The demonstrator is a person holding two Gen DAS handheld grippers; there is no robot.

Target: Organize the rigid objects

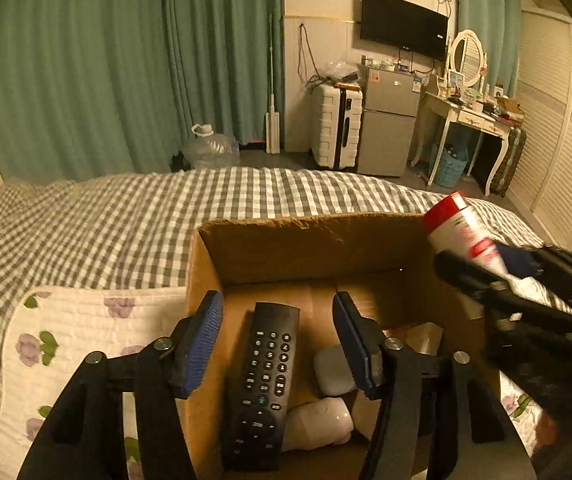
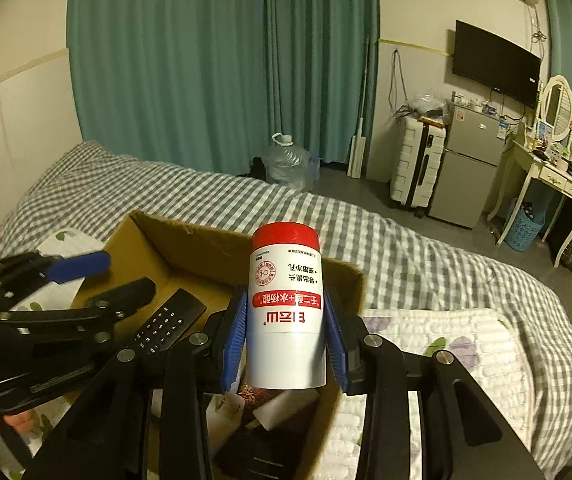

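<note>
Now the right gripper (image 2: 284,344) is clamped on a white tube with a red cap (image 2: 284,308), its blue pads (image 2: 234,340) pressed against both sides of the tube, cap pointing away from the camera and the printed label reading upside down. It hangs over the near right part of an open cardboard box (image 2: 154,232) that sits on a bed with a grey checked cover (image 2: 405,248). From the left wrist view the same tube (image 1: 461,228) shows at the box's right edge, tilted up and to the left. The left gripper (image 1: 278,344) stands wide apart and holds nothing, poised over the box (image 1: 286,240), one finger outside its left wall. Between its fingers, inside the box, a black remote control (image 1: 264,380) lies lengthwise along the left wall, with a white case (image 1: 333,370) and another white rounded object (image 1: 317,424) just beside it. A floral quilted pad (image 1: 86,320) lies under the box's left side.
</note>
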